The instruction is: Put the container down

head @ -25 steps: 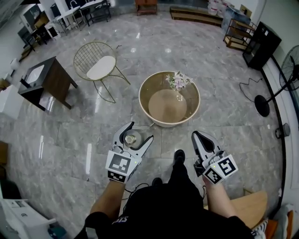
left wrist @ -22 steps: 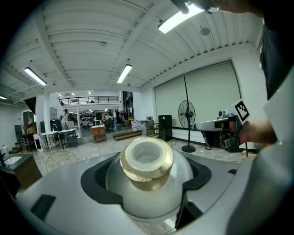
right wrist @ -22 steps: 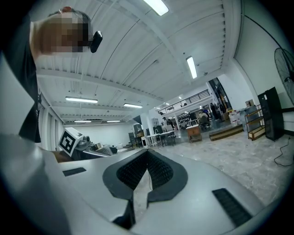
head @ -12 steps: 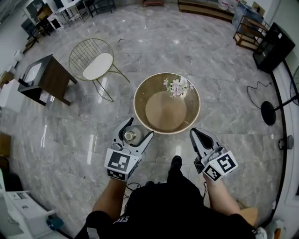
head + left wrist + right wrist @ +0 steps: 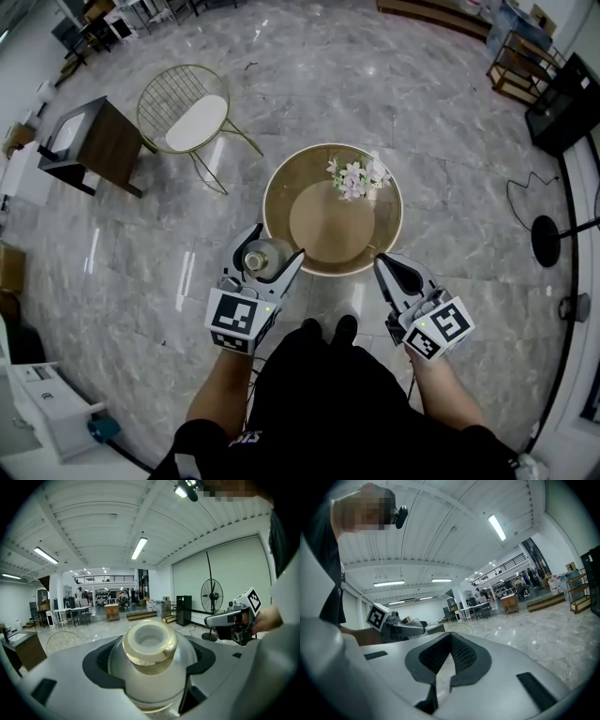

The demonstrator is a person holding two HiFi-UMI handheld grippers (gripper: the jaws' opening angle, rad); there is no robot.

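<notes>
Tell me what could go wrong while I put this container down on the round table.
The left gripper holds the container by its rounded, glossy body, mouth toward the gripper's camera, so it may slip or land on its side when released. It hangs by the rim of the round table, not well over the top; set down too early, it could fall to the hard floor. Reaching far risks knocking the flowers.

Bright even light, ceiling tubes [image 5: 139, 549] overhead, glare streaks on polished floor [image 5: 141, 281] — fisheye edges, dark corners.
</notes>
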